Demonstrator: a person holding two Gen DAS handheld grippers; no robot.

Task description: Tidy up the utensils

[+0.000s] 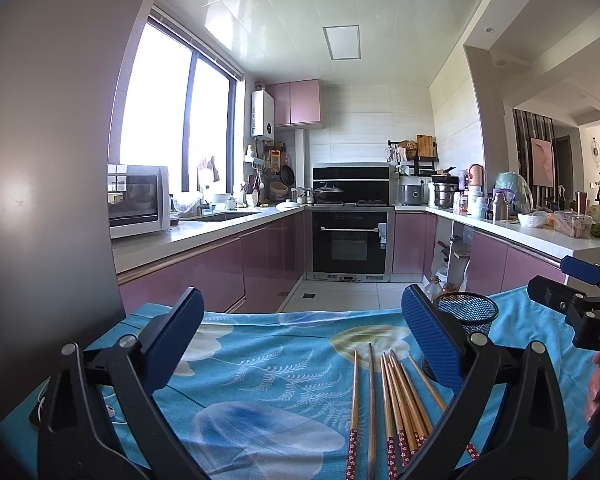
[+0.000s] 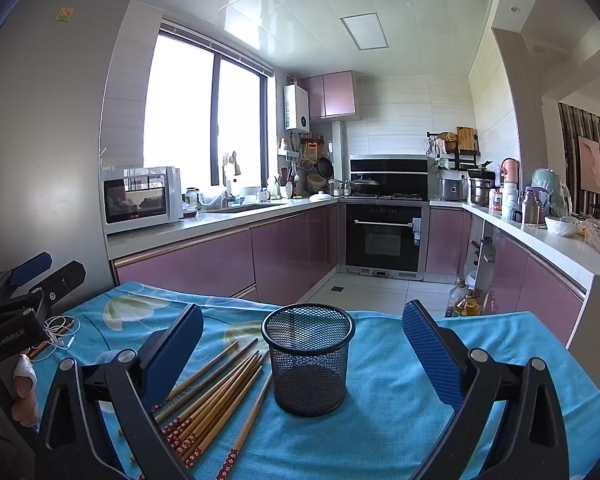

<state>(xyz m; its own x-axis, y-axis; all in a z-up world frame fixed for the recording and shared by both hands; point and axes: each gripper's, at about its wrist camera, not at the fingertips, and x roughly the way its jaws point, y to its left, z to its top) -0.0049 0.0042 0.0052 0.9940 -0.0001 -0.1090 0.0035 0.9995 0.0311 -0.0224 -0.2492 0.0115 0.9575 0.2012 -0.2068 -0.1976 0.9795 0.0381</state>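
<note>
Right wrist view: chopsticks (image 2: 216, 396) lie loose, fanned on blue tablecloth (image 2: 400, 420) just left of upright mesh cup (image 2: 308, 364); cup looks empty; right gripper (image 2: 302, 354) spread wide, grasping nothing, framing cup; left gripper (image 1: 302, 338) likewise released, above cloth, chopsticks (image 1: 396, 404) lying toward its right finger. Judgement: pick sticks singly or in small bunch near patterned ends; tilt upright over rim; steady light cup with other gripper, tipping likely.
</note>
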